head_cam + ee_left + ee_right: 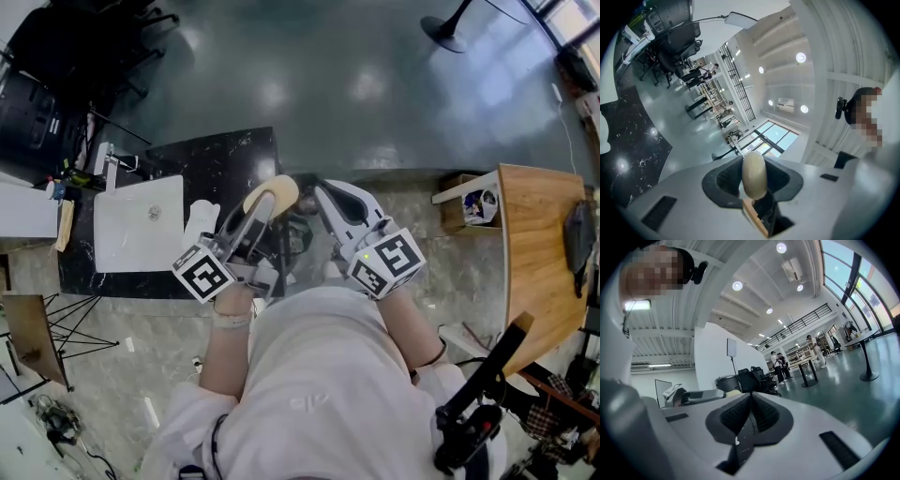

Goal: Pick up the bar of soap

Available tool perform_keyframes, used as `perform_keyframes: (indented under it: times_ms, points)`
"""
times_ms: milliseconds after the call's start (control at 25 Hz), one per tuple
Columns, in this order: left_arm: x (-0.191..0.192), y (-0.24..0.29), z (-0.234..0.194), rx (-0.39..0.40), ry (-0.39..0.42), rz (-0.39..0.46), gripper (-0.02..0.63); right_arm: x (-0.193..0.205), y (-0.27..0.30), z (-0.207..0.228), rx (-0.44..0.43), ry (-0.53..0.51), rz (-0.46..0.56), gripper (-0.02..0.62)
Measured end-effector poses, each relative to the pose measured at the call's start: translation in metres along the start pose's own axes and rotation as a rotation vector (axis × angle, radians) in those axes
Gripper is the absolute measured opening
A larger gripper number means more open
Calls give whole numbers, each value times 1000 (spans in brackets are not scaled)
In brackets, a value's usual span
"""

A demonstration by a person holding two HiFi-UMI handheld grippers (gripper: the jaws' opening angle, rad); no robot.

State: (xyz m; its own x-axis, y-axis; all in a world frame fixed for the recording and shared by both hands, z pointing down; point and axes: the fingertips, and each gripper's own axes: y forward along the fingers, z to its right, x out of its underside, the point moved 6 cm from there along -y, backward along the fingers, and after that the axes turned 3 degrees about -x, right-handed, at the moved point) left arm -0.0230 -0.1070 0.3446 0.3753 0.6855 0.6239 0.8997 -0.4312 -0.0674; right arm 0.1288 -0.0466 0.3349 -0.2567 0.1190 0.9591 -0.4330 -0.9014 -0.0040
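Holding the bar of soap [753,173] clenched between the pads of our left tool [754,179], we are raising it in front of our chest, just right of the black bench [239,159] and its white sink [141,225]. Our right tool [751,414] is pressing its jaws together on nothing. We are judging the pick-up done, with nothing remaining.

left tongs [263,215] grip the soap [273,194] over the black counter [234,159].
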Motion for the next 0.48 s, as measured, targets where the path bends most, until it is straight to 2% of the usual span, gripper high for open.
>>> perform_keyframes:
  times_ms: [480]
  points:
    - [-1, 8, -6, 9, -6, -11, 114, 2, 6, 12, 1, 52, 7, 34]
